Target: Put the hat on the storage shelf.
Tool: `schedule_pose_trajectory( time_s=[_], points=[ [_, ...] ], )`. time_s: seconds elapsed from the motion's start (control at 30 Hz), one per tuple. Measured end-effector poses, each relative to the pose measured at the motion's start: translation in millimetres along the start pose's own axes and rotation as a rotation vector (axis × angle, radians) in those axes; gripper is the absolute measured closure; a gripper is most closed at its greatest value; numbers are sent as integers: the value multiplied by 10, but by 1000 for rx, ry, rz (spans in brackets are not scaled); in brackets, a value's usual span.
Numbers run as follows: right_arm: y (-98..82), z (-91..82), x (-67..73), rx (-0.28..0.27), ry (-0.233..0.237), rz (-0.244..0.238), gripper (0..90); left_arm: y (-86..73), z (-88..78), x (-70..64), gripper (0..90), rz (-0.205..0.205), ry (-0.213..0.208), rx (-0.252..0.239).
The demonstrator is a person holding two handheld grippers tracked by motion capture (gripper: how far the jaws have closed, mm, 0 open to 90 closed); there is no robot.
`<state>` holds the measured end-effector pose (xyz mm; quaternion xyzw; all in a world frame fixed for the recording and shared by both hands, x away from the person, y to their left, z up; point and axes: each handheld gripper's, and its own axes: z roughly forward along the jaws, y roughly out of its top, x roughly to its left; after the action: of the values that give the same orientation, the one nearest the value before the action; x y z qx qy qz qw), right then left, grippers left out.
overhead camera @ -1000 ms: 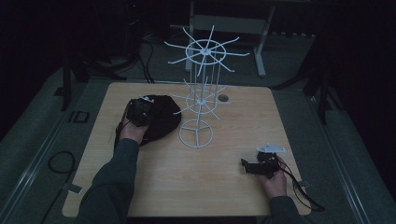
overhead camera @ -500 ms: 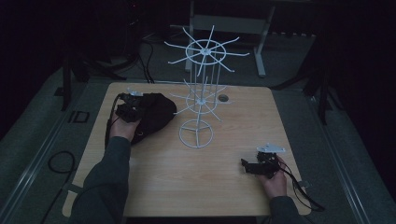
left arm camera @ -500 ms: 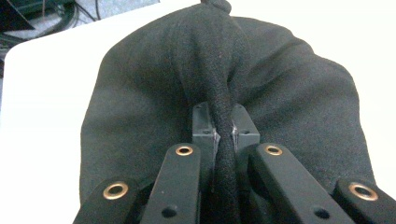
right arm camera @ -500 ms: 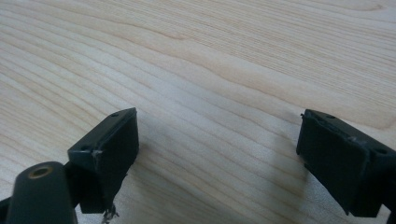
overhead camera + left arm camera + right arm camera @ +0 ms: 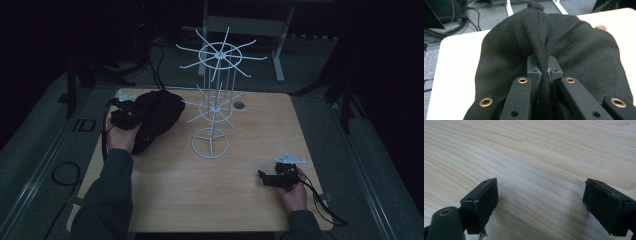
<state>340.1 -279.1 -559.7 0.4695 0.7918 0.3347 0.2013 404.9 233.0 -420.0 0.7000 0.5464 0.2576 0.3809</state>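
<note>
Landmark: white wire rack, upright on the table, toward its far middle, round base ring on the wood.
Black cloth: a dark, bunched heap lying on the table just left of the rack's base, near the table's far-left corner; a rack arm reaches close to its right edge.
Left gripper: at the cloth's left side, farther from the rack than the cloth itself. In the left gripper view its jaws are pressed together on a raised fold of the black cloth, the fold standing up as a ridge between them while the rest spreads out beyond and to both sides.
Right gripper: right of the rack and nearer the person, well apart from the cloth, low over bare wood. Jaws spread wide with nothing between them; only wood grain shows in the gap.
</note>
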Motion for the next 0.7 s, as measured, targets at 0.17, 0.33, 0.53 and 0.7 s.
schedule_pose_trajectory(
  time_s=[0.17,0.33,0.53,0.7],
  points=[
    [0,0,0,0,0,0,126,20,-109,52,853,-35,-23,-45],
    [0,0,1,0,0,1,126,44,-199,75,853,-57,-41,-84],
    [0,0,0,-1,0,0,126,71,-277,92,852,-77,-53,-114],
    [0,0,0,0,0,0,126,84,-332,114,852,-114,-74,-137]
  ],
)
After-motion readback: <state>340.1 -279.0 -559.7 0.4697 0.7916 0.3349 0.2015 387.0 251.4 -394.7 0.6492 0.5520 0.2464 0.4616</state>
